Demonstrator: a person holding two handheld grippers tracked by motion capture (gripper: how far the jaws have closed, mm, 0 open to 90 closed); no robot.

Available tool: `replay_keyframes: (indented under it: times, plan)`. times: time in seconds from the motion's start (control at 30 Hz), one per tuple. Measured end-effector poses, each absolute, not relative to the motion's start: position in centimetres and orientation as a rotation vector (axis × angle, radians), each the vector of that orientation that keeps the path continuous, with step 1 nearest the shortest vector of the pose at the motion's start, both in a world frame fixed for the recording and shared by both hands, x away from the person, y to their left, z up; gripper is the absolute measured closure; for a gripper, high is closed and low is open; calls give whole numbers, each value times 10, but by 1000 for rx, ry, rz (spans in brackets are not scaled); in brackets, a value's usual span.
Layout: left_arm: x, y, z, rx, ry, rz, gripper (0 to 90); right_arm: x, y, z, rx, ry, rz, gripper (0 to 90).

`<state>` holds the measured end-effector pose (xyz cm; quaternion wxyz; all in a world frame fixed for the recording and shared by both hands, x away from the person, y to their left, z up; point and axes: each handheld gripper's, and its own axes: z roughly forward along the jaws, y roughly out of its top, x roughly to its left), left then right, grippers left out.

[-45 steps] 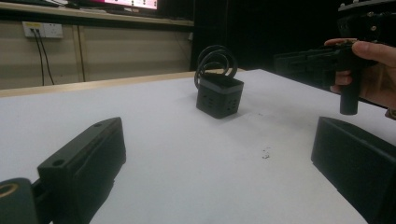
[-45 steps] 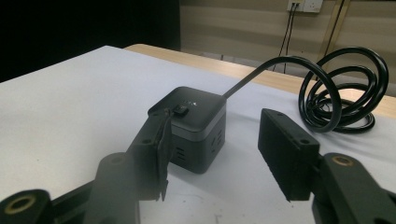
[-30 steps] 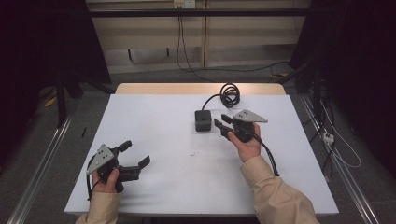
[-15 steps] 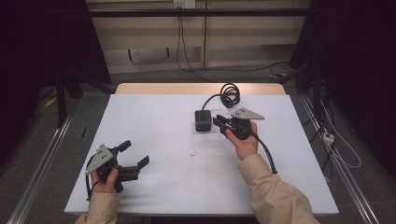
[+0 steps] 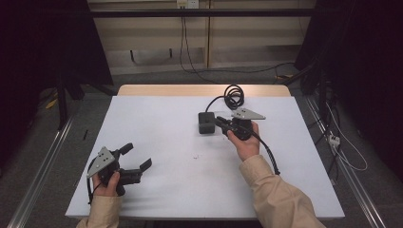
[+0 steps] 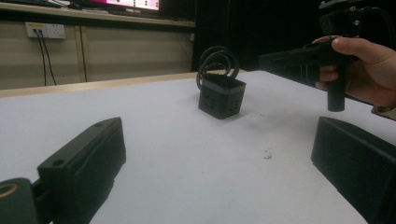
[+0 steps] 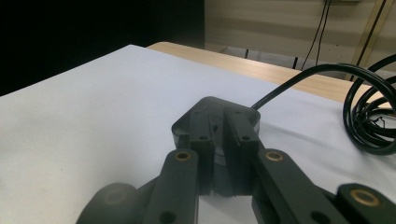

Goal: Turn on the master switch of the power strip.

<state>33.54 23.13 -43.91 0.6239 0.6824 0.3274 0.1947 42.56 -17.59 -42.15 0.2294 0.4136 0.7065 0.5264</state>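
From the high view I have the left claw (image 5: 138, 160) low at the near left of the white table (image 5: 157, 128), held in my left hand (image 5: 108, 183), its jaws spread wide with nothing between them. In the left gripper view those two jaws frame open tabletop, and a small speck of debris (image 6: 267, 153) lies on the sheet ahead.

My right hand (image 5: 244, 142) holds the right claw (image 5: 219, 121) near the far middle of the table, pointing left at a black box-shaped adapter (image 5: 206, 122). In the right gripper view the jaws are drawn close together, almost parallel, with only a thin slit between them, and their tips sit over the near edge of the adapter (image 7: 215, 116). I cannot tell whether they touch it; they are not around it.

A black cable (image 7: 299, 81) leaves the adapter's far side and runs to a coil (image 5: 233, 96) lying just behind it, near the table's wooden far edge. Seen from the left claw, the adapter (image 6: 221, 96) stands upright with the coil (image 6: 217, 60) looped behind it and the right claw (image 6: 299, 58) hovering beside it.

Off the table's right side, loose cables (image 5: 342, 152) trail across the floor.
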Motion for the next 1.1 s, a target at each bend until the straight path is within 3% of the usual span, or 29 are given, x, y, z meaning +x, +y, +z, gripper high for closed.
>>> replay_keyframes:
  times: [0.6,1.1]
  plan:
    - [335,231,-439,1566,751,447,27,435,-172,-426,1149,1969,1447,897]
    - [335,234,-439,1555,760,451,27,445,-162,-427,1119,1988,1405,900]
